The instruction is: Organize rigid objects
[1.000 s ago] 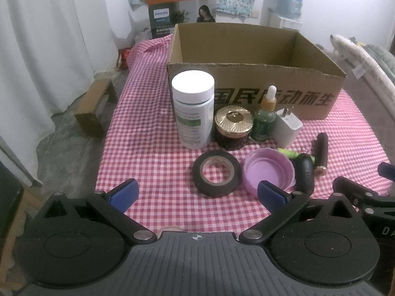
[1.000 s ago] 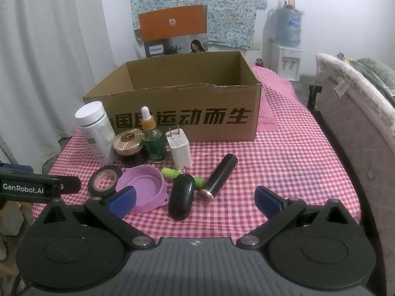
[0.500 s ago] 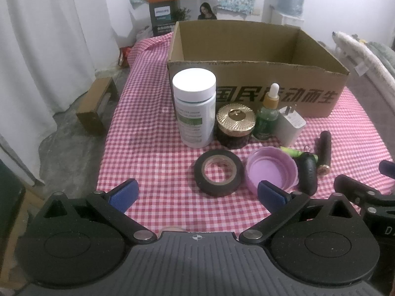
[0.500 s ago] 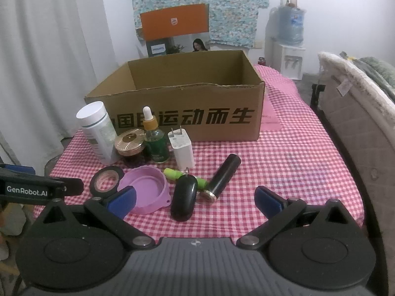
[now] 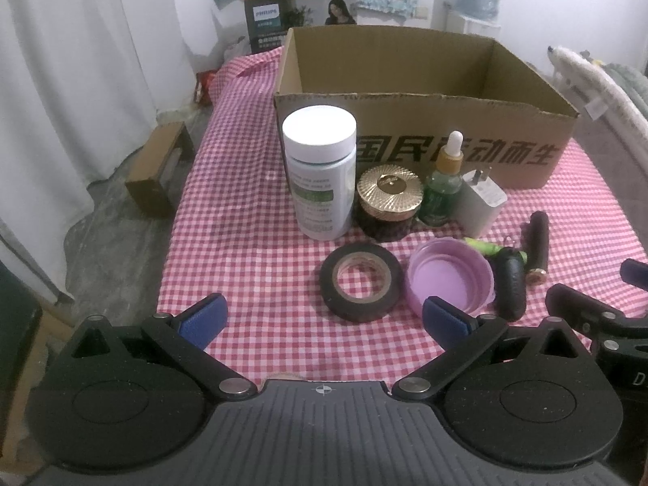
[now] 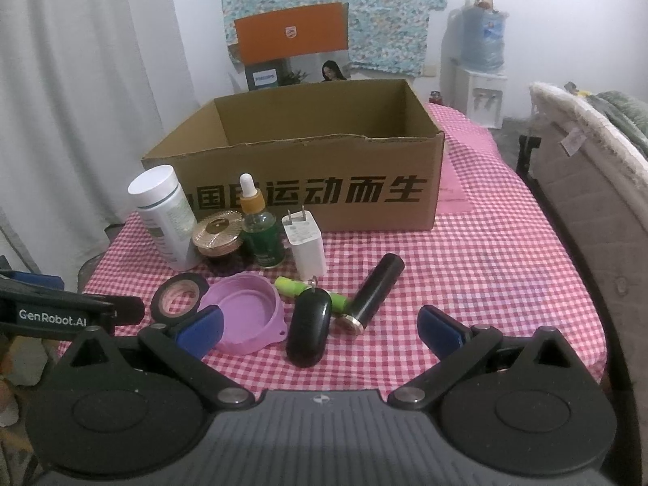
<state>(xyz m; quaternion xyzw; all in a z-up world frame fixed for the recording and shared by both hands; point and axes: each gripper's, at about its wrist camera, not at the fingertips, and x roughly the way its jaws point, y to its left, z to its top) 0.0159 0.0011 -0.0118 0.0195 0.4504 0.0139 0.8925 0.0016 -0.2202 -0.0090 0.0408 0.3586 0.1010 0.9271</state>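
On the red checked tablecloth (image 5: 243,243) several objects stand before an open cardboard box (image 5: 425,81): a white-capped bottle (image 5: 320,178), a gold-lidded jar (image 5: 386,202), a green dropper bottle (image 5: 443,186), a white charger (image 5: 484,202), a black tape roll (image 5: 360,281), a purple lid (image 5: 449,279), a black oval case (image 6: 308,332), a green tube (image 6: 291,285) and a black cylinder (image 6: 378,289). My left gripper (image 5: 324,320) is open and empty, just short of the tape roll. My right gripper (image 6: 320,326) is open and empty, near the black case.
The table's left edge drops to the floor, where a small brown box (image 5: 158,170) lies. A bed (image 6: 599,170) stands to the right. A curtain (image 5: 60,81) hangs on the left, and a water dispenser (image 6: 482,73) stands at the back.
Both grippers have edged slightly forward toward the objects. Both stay open and nothing on the table has moved.
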